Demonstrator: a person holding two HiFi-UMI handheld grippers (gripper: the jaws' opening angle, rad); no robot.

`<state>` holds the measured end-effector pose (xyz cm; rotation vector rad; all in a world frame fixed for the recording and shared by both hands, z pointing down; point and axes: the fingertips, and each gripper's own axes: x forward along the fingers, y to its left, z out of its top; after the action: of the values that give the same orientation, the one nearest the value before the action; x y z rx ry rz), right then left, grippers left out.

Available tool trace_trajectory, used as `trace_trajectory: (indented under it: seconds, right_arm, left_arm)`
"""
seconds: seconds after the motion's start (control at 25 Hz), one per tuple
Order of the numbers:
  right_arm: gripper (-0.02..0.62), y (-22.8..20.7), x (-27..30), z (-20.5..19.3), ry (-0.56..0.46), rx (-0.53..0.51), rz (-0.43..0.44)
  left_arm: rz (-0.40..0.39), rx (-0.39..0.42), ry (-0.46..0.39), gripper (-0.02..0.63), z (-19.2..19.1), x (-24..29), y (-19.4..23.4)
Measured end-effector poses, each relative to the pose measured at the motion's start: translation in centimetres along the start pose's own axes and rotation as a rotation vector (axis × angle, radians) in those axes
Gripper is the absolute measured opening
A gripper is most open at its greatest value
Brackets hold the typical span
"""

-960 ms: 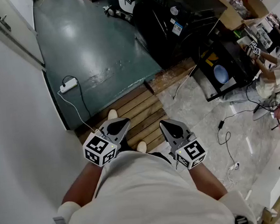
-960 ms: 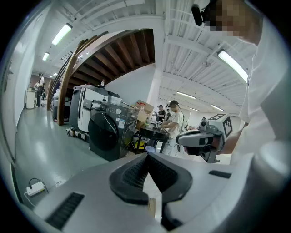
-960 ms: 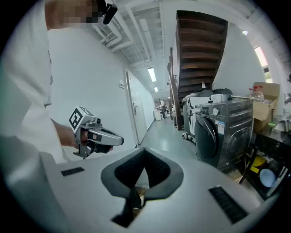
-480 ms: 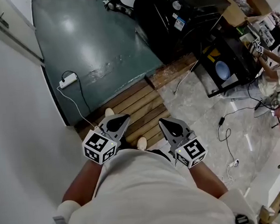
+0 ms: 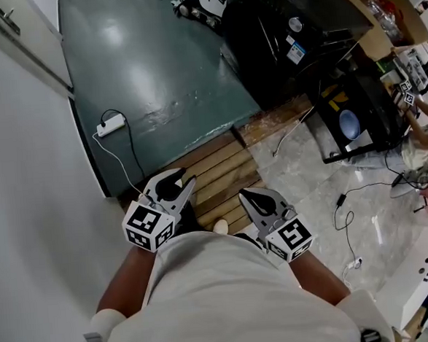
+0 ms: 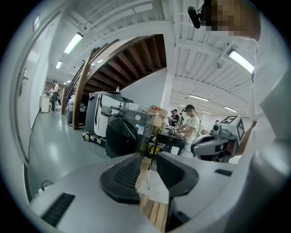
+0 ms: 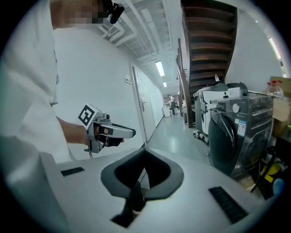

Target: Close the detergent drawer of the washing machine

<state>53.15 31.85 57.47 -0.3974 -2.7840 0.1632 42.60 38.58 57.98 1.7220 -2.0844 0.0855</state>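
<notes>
The green floor (image 5: 156,68) filled the upper part of the head view, bounded on my left by a white wall (image 5: 34,216). The dark front-loading washing machine (image 7: 227,136) stood at the far side of that floor, ahead and to my right, well apart from both tools; its detergent drawer was too small to make out in any view. A wooden slatted platform (image 5: 225,173) lay directly below the tools. I held both tools close to my body, side by side, angled slightly down. The left gripper (image 6: 148,157) had just been opening — its jaws stood spread with nothing between them. The right gripper (image 7: 144,151) had its jaws pressed together at the tips, empty. A white power strip (image 5: 111,125) lay on the floor near the wall.
</notes>
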Motion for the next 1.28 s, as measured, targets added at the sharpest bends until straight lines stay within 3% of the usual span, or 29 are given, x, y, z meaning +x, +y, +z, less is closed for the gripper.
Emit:
trace_trajectory:
  seconds: [0.36, 0.52, 0.76, 0.96, 1.28]
  right_arm:
    - [0.002, -3.1, 11.2, 3.5, 0.066, -0.002, 0.016]
    - [0.003, -4.3, 16.9, 7.4, 0.075, 0.048, 0.009]
    - [0.002, -4.6, 24.7, 13.8, 0.091, 0.039, 0.026]
    - [0.002, -4.3, 28.0, 17.5, 0.116, 0.039, 0.008]
    - [0.002, -6.5, 30.6, 20.5, 0.131, 0.061, -0.016]
  left_arm:
    - [0.004, -0.002, -0.009, 0.130, 3.8, 2.3, 12.4]
    - [-0.014, 0.014, 0.003, 0.143, 7.2, 2.4, 18.4]
    - [-0.037, 0.050, 0.020, 0.160, 12.5, 1.6, 26.1]
    - [-0.041, 0.045, 0.024, 0.160, 15.3, 0.4, 29.7]
    - [-0.047, 0.021, 0.020, 0.156, 18.2, 1.5, 32.1]
